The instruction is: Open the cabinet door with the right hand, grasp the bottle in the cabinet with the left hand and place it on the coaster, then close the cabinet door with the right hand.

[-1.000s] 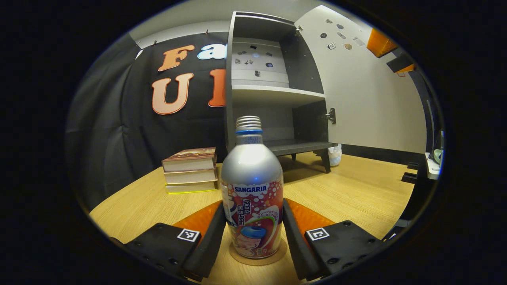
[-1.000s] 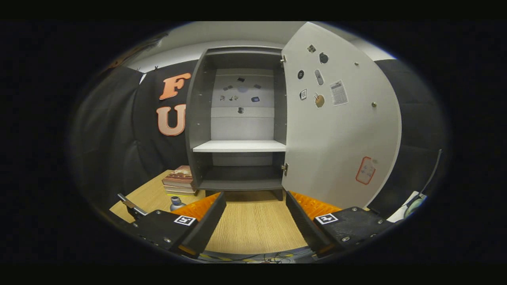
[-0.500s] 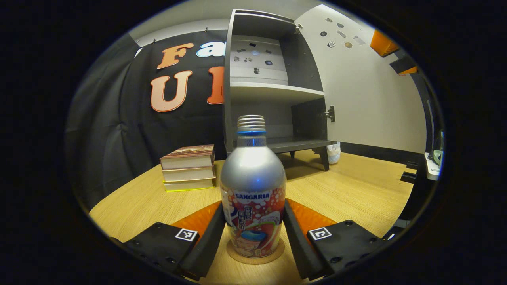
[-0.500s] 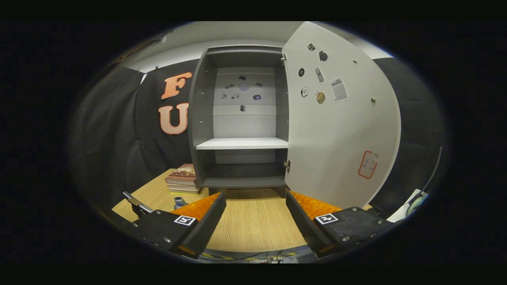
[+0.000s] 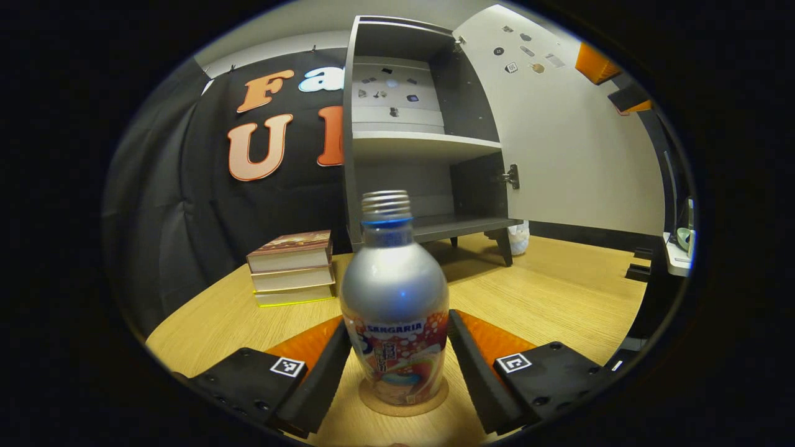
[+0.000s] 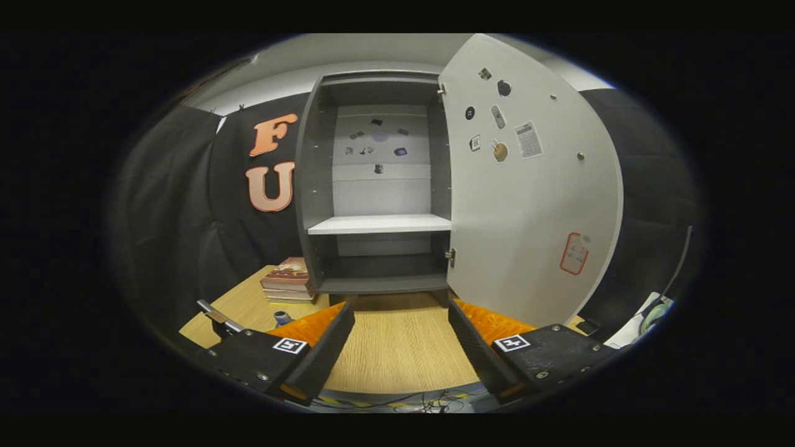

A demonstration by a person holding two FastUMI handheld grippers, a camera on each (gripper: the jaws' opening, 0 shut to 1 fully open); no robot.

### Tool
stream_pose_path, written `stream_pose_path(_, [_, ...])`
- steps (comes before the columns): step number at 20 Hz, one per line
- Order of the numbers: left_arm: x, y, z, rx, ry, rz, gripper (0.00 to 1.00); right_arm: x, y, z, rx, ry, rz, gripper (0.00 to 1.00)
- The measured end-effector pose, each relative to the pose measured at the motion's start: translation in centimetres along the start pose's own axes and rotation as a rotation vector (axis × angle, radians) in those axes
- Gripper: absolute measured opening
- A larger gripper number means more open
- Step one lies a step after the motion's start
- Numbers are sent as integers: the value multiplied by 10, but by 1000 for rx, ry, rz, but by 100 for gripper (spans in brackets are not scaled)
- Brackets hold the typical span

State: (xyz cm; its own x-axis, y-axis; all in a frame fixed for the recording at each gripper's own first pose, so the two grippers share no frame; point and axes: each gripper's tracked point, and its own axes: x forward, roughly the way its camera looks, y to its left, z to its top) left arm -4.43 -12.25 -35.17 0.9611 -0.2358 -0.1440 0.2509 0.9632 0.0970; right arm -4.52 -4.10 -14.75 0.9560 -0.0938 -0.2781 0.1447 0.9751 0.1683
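- The bottle (image 5: 395, 304) stands upright on the round coaster (image 5: 404, 402), on the near part of the wooden surface (image 5: 559, 298).
- In the left gripper view, my left gripper (image 5: 398, 366) has one finger on each side of the bottle. A thin gap shows on both sides, so it looks let go, not squeezing.
- In the right gripper view, I can see the top of the bottle (image 6: 282, 318) low on the left, just past one of my fingers.
- A stack of books (image 5: 290, 268) lies on the surface to the left of the bottle, farther back.
- The cabinet (image 5: 407, 136) stands behind the bottle at the far side. Both of its shelves look bare.
- The cabinet door (image 6: 528, 198) is swung wide open to the right. It has small stickers near its top.
- My right gripper (image 6: 401, 344) is spread open and holds nothing. It points at the open cabinet (image 6: 379, 186), with the door just to its right.
- In the left gripper view, a bit of my right gripper (image 5: 605, 74) shows far up on the right, by the door (image 5: 577, 143).
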Motion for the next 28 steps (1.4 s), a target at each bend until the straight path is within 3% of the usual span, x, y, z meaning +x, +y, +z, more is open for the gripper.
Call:
stream_pose_path(6, [14, 8, 34, -16, -25, -35, 96, -2, 6, 22, 2, -41, -33, 94])
stream_pose_path(15, [9, 14, 133, -68, -118, -36, 93, -23, -11, 51, -36, -110, -65, 90])
stream_pose_path(18, [-1, 15, 168, -79, -133, 0, 96, -34, -26, 56, -57, -121, -49, 97])
stream_pose_path(19, [-6, 14, 180, -85, -136, 6, 96, -37, -32, 60, -59, -127, -47, 94])
stream_pose_path(20, [-8, 11, 190, -88, -135, 11, 99, -40, -38, 64, -57, -137, -46, 97])
stream_pose_path(26, [-34, -1, 247, -80, -143, 38, 96, -64, -87, 83, -15, -197, -60, 94])
stream_pose_path(27, [-38, -4, 254, -77, -142, 39, 96, -69, -97, 86, -18, -204, -69, 89])
stream_pose_path(28, [-41, -7, 261, -76, -145, 41, 96, -74, -107, 88, -23, -213, -82, 93])
